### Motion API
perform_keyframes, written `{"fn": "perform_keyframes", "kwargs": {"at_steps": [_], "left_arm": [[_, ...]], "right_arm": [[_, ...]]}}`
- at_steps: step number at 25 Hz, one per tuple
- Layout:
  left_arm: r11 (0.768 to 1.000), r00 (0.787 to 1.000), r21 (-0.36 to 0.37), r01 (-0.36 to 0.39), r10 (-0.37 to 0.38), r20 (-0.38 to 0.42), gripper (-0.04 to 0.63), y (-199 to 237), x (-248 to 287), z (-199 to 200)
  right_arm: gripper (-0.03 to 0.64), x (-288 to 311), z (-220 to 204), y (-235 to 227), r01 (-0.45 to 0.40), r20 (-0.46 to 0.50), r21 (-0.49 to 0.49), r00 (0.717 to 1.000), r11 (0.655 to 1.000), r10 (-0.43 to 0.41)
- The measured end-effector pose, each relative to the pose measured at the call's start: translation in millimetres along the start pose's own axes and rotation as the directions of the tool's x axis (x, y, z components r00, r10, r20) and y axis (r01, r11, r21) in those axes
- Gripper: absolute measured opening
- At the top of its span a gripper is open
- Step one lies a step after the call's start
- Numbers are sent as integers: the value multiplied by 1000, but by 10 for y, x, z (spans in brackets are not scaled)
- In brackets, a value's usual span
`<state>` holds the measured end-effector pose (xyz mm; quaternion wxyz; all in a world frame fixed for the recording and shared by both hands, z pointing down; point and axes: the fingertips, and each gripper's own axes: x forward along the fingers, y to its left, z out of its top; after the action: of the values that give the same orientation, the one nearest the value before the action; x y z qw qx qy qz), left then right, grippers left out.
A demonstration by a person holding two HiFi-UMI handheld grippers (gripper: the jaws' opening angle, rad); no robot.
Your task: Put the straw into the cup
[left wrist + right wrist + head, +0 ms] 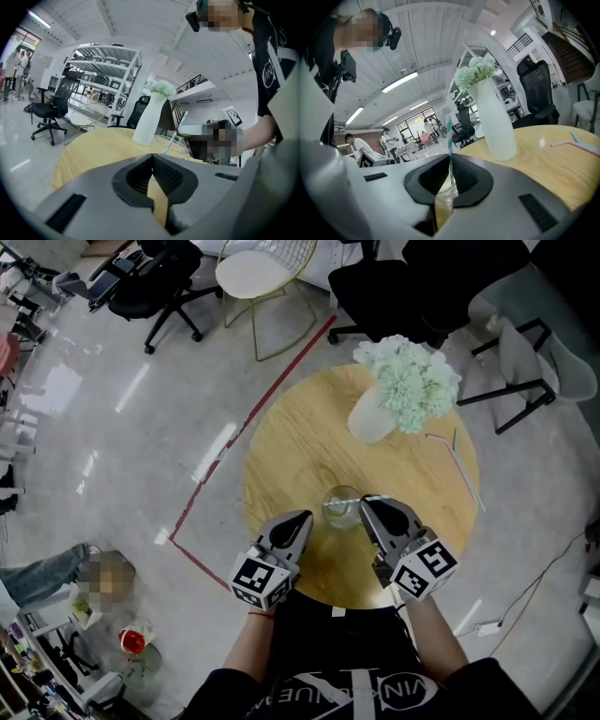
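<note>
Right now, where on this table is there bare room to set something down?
Bare: the left side of the table, between vase and left gripper. Crowded: the near edge, with glass cup and right gripper; loose straws lie along the right edge.

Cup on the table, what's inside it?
The striped straw, pinched by the right gripper, dips into the cup. In the left gripper view, the cup's lower part is covered by the left gripper.
</note>
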<state>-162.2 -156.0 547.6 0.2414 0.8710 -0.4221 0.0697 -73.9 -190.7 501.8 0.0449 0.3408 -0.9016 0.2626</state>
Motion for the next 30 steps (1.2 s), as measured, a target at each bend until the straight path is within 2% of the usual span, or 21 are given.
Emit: {"fn": "perform_keyframes", "kwargs": {"at_steps": [17, 30], "left_arm": [[1000, 1000, -16, -19, 19, 11, 8, -2, -45, 16], [999, 1000, -31, -19, 20, 11, 8, -32, -93, -33]], "right_arm": [[21, 30, 13, -33, -6, -1, -15, 1000, 1000, 6], [25, 13, -35, -71, -15, -2, 16, 1000, 1000, 15]]}}
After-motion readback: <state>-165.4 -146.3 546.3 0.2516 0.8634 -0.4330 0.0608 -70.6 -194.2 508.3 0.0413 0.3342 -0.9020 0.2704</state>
